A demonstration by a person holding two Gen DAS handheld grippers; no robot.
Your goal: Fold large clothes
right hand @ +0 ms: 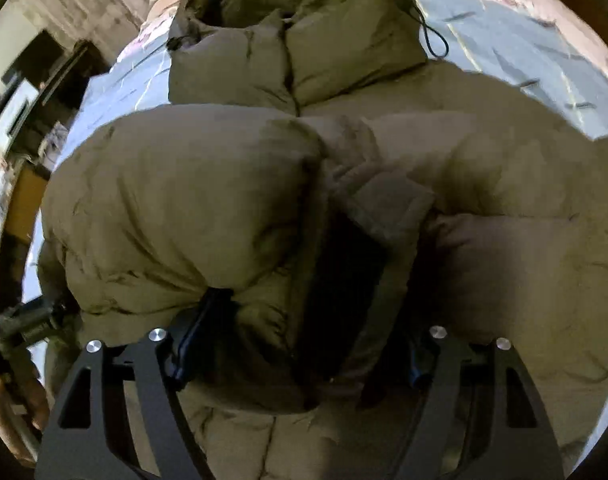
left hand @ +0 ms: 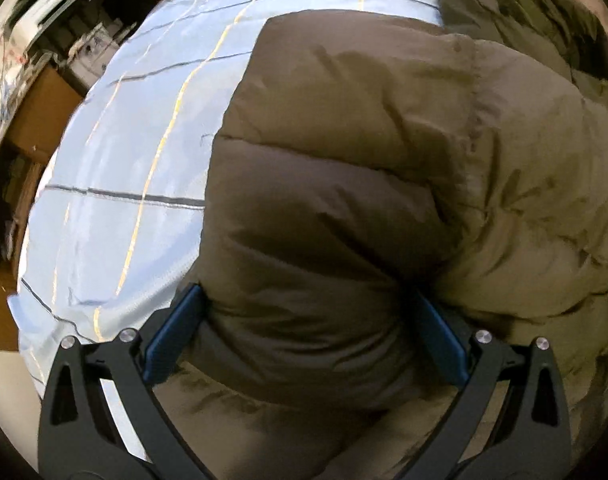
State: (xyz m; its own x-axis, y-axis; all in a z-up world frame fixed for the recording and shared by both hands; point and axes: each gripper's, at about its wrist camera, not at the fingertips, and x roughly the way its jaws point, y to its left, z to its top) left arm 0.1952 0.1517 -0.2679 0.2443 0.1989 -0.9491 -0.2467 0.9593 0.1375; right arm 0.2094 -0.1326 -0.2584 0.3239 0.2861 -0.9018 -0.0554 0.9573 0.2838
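On the blue-grey checked bedsheet (left hand: 116,184) our olive puffer jacket (right hand: 208,208) lies sleeve-folded; left gripper (left hand: 307,336) clamps a puffy fold, right gripper (right hand: 300,344) straddles the bulk with jaws wide, so the slippery padding may spring out.

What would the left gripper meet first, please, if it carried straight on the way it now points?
Most likely the puffy olive jacket: the left gripper already has a padded fold between its wide-set fingers.

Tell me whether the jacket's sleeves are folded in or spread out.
Folded in: both sleeves of the olive puffer jacket lie across its chest, meeting near the middle, above the blue sheet.
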